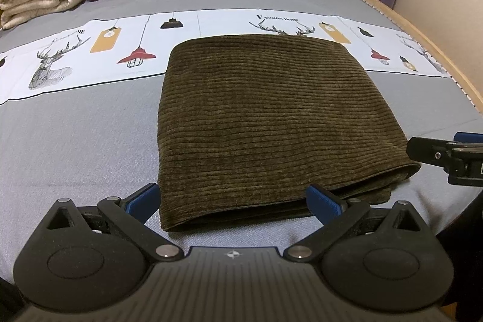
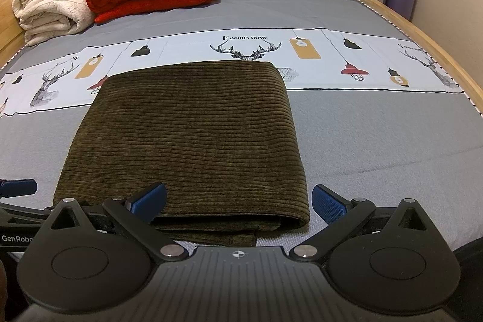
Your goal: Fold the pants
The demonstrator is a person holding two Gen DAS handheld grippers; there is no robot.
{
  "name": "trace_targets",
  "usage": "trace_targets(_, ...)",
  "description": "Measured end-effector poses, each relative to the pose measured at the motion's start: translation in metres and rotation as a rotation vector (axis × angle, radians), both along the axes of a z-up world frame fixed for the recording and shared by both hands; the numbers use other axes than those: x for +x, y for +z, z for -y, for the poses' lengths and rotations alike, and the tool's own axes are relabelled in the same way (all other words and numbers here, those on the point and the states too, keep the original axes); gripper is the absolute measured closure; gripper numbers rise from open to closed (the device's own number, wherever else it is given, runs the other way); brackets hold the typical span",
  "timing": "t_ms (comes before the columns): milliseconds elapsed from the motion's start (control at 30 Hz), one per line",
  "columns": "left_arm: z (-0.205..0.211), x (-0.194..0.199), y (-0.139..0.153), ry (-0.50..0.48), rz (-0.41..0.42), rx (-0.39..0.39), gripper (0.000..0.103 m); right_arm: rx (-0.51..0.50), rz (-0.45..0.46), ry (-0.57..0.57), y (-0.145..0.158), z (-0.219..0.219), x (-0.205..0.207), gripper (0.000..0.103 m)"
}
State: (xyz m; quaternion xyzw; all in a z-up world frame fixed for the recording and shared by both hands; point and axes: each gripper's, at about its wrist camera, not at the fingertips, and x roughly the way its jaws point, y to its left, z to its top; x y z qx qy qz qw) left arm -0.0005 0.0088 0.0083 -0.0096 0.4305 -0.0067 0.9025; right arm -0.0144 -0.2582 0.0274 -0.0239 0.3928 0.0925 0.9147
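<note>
Midway across the bed (image 2: 377,141), the pants (image 2: 187,129) lie folded square; left gripper (image 1: 234,198) and right gripper (image 2: 238,201) jaws stand apart, empty. Judged finished: withdraw without snagging the near edge.

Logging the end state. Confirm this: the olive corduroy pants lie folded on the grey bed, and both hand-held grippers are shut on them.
Wrong about the grip. The pants lie folded on the bed, but the left hand-held gripper and right hand-held gripper are open, holding nothing; each wrist view shows this.
</note>
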Motion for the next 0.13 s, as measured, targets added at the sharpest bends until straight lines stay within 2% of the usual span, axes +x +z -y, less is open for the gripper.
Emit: trace_targets(133, 0.0003, -0.0001, 0.0006, -0.003, 0.006, 0.003, 0.000, 0.001, 0.000, 0.000, 0.0000, 0.0001, 0.0000, 0.001)
